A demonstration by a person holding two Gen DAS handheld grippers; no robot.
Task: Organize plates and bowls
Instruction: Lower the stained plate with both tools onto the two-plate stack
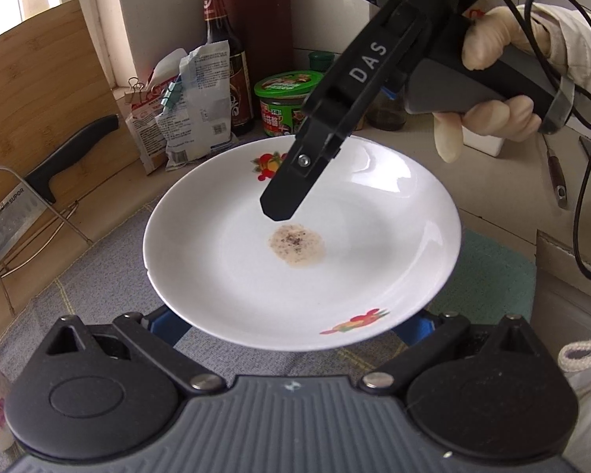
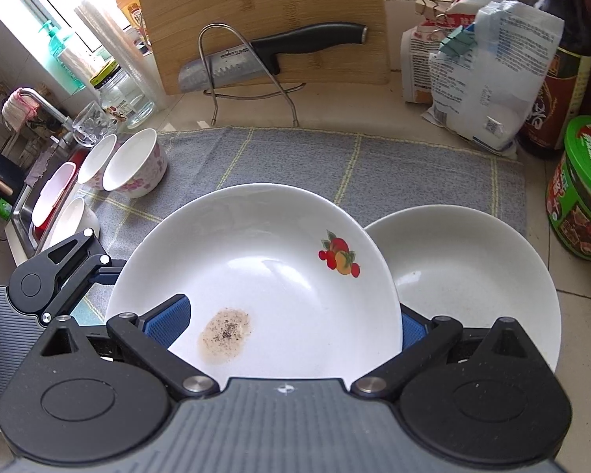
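Observation:
A white plate with fruit prints (image 1: pixel 335 244) and a brown speckled stain (image 1: pixel 296 245) hangs above a grey cloth. My left gripper (image 1: pixel 291 331) is at its near rim with its blue pads mostly hidden under the plate. My right gripper (image 1: pixel 281 211) reaches in from the upper right, fingers over the plate's inside. In the right wrist view the same plate (image 2: pixel 264 276) sits between my right gripper's (image 2: pixel 291 323) wide-apart blue pads (image 2: pixel 169 321). A plain white plate (image 2: pixel 472 280) lies behind it at the right. Floral bowls (image 2: pixel 136 165) stand at the left.
A grey checked cloth (image 2: pixel 335 165) covers the counter. A bamboo board (image 2: pixel 264 12) with a knife (image 2: pixel 272 55) on a wire rack stands behind. Bags (image 2: pixel 484 63), a sauce bottle (image 2: pixel 563 59) and a green-lidded jar (image 2: pixel 583 185) crowd the right. A sink (image 2: pixel 31 205) lies left.

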